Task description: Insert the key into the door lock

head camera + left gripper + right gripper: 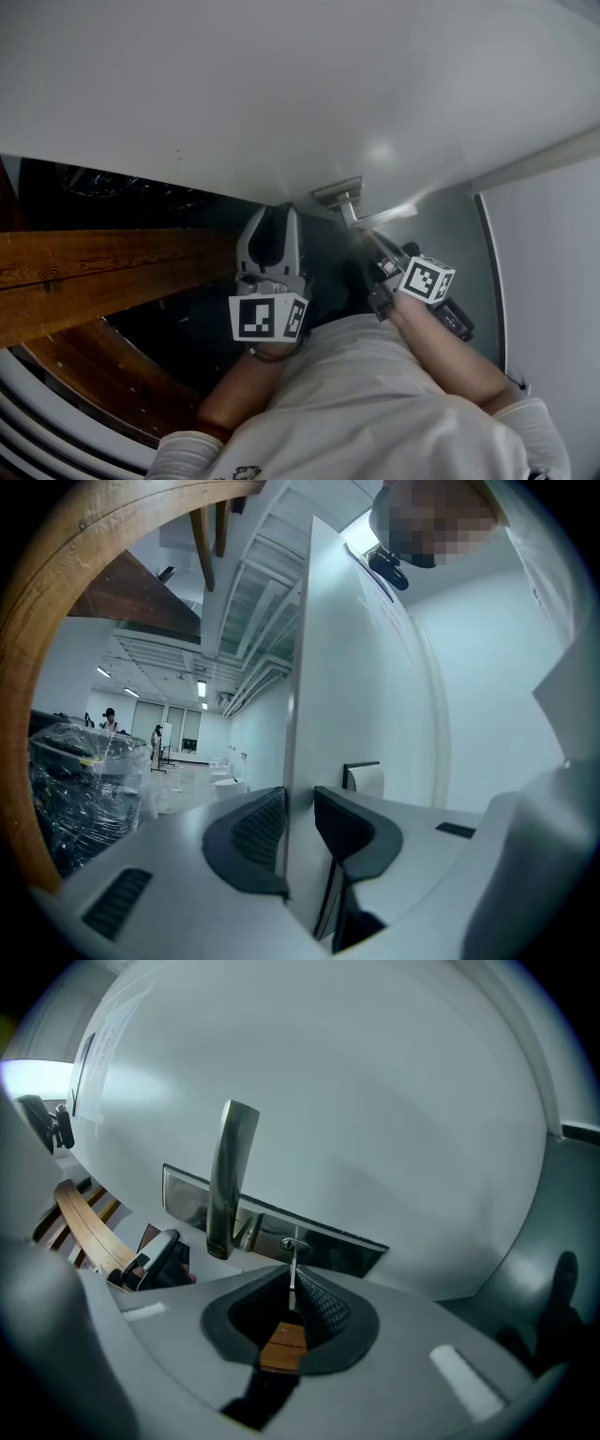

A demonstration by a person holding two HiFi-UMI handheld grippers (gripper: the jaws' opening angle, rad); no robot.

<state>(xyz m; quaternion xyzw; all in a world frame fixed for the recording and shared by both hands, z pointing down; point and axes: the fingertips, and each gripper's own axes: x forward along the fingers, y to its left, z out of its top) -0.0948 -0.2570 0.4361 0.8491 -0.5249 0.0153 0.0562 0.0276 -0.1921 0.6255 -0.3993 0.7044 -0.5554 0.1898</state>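
The white door (pixel 281 94) carries a metal lock plate (pixel 272 1227) with a lever handle (pixel 230 1176) and a keyhole (pixel 293 1245). My right gripper (pixel 292 1288) is shut on a key (pixel 284 1344) with a brown head. Its thin blade (pixel 292 1274) points straight at the keyhole, with the tip at or in it. In the head view the right gripper (pixel 373 246) sits just below the handle (pixel 349 202). My left gripper (pixel 278 217) is left of the handle, and its pads (pixel 258 832) are shut on the door's thin edge (pixel 292 714).
A brown wooden beam (pixel 103 267) and a curved wooden rail (pixel 37 667) lie to the left. A white wall and door frame (pixel 548 281) stand to the right. Past the door edge is a large hall with plastic-wrapped goods (pixel 70 780) and distant people (pixel 109 719).
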